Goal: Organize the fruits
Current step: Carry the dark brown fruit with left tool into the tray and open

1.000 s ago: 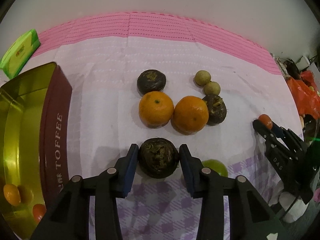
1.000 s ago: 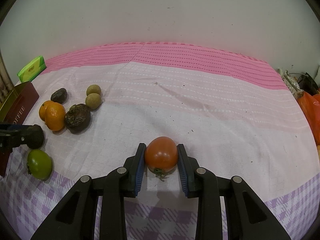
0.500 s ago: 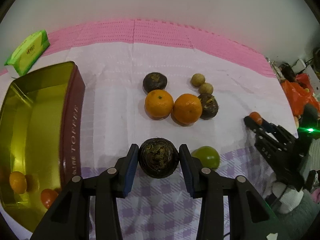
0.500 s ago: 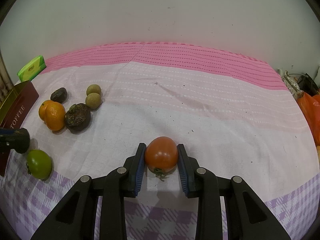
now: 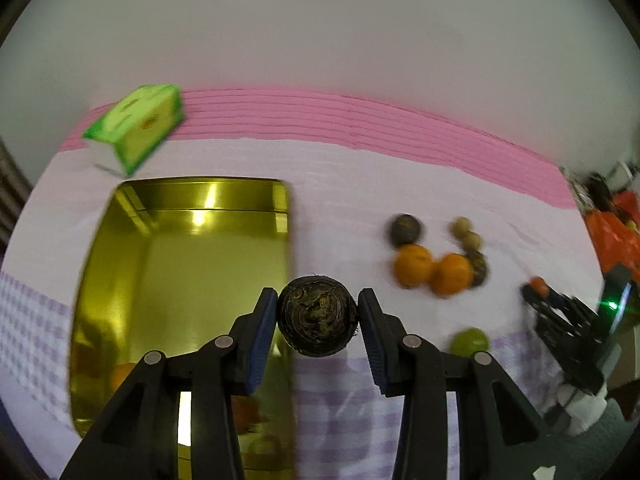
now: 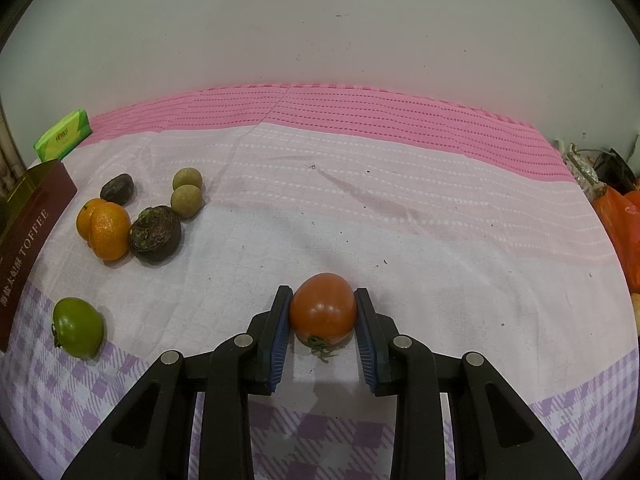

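My left gripper (image 5: 318,318) is shut on a dark wrinkled fruit (image 5: 317,320) and holds it in the air just beside the right wall of the gold toffee tin (image 5: 120,264). An orange fruit (image 5: 122,376) lies blurred inside the tin. My right gripper (image 6: 322,314) is shut on a red tomato (image 6: 323,309) low over the cloth. On the cloth lie two oranges (image 6: 109,230), two more dark fruits (image 6: 155,233), two small tan round fruits (image 6: 186,199) and a green tomato (image 6: 77,327).
A green tissue pack (image 5: 136,130) lies at the back left by the wall. The right gripper (image 5: 538,289) with its tomato shows in the left wrist view at the far right. Orange bags (image 6: 624,228) and clutter sit off the cloth's right edge.
My left gripper has risen and swung left with the dark fruit, from in front of the oranges to the tin's edge. The right gripper and its tomato have stayed still.
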### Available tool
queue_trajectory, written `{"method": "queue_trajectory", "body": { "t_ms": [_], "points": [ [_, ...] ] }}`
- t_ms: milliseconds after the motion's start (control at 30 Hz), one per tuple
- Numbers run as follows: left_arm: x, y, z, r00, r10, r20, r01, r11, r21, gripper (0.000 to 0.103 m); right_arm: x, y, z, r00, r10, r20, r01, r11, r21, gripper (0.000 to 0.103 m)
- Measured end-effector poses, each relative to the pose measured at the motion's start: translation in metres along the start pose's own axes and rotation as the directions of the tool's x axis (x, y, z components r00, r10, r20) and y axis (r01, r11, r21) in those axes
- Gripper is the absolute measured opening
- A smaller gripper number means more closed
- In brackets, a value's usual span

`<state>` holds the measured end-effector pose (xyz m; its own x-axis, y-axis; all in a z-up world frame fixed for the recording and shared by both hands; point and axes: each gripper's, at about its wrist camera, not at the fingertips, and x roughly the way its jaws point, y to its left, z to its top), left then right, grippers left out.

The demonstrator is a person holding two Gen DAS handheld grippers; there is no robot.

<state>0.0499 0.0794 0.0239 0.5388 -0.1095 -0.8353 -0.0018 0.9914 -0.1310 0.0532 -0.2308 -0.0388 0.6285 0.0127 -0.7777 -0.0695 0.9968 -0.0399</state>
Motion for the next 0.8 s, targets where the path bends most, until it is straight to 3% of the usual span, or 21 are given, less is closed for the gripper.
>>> {"method": "queue_trajectory", "body": {
  "t_ms": [167,367,800],
  "points": [
    [0.008,0.04,-0.004,0.998,0.062,-0.026,-0.064,0.996,-0.067,0.038,0.0,0.001,0.0,1.0,-0.003,0.0,0.003,1.0,-0.002,0.032],
    [0.024,0.067,-0.018,0.989,0.122,-0.082,-0.129,0.988,-0.083,0.038,0.0,-0.001,0.0,1.0,-0.003,0.0,0.003,1.0,-0.003,0.032],
    [0.036,0.087,-0.032,0.976,0.155,-0.151,-0.171,0.981,-0.094,0.038,0.0,0.0,0.0,1.0,-0.003,0.0,0.003,1.0,-0.003,0.032]
  ]
}}
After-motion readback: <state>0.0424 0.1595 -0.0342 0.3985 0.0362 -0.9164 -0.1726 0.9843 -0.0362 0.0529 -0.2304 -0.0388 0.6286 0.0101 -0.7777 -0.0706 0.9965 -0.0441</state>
